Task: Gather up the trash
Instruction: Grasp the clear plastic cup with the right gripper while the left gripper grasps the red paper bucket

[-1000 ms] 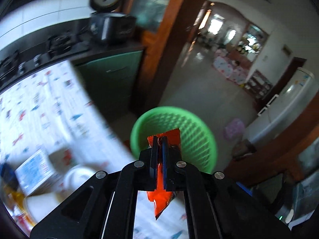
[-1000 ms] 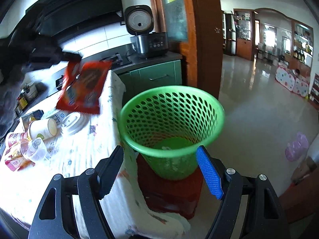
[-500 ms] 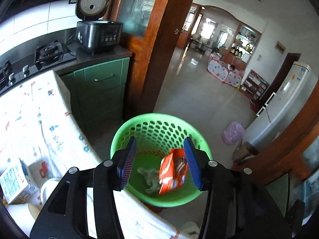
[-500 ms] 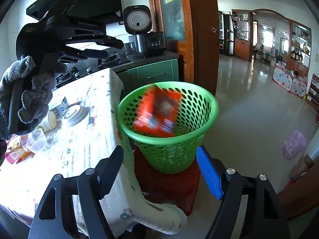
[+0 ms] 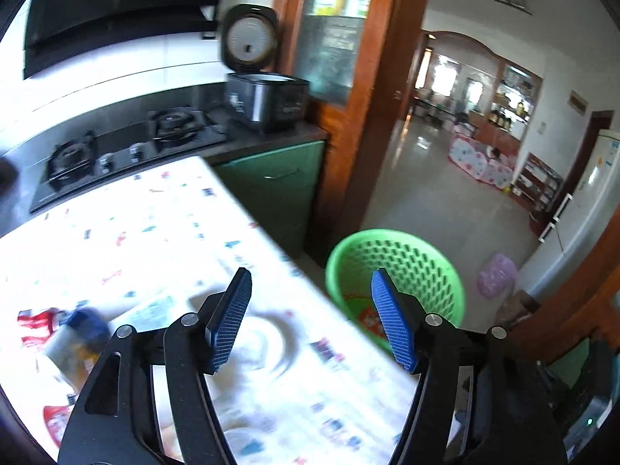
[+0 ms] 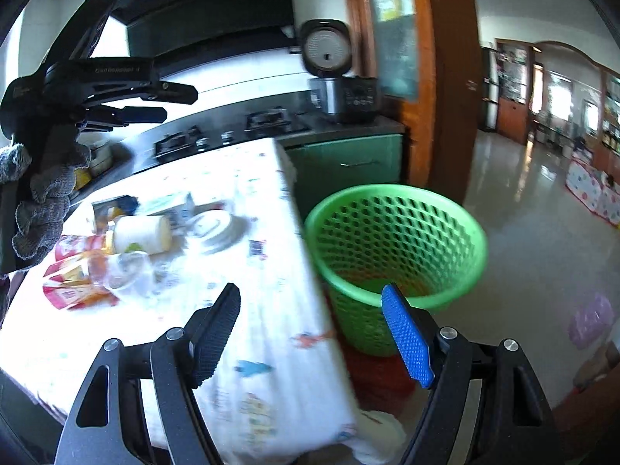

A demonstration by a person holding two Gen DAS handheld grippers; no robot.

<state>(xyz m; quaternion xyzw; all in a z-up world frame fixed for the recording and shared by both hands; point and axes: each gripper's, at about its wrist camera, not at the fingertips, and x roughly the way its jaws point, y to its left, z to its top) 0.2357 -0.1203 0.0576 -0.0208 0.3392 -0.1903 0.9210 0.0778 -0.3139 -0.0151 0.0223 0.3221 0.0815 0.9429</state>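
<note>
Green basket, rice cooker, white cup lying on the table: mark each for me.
green basket (image 6: 395,197): right wrist view, far rim.
rice cooker (image 5: 267,100): left wrist view, front of body.
white cup (image 6: 141,234): right wrist view, its side.

A home kitchen: a black gas hob (image 5: 128,147) is set in the dark counter at upper left, with an open-lidded rice cooker (image 5: 263,93) beside it, green cabinets (image 5: 279,190) below, and a living room through the wooden doorway (image 5: 480,116) at right.
</note>
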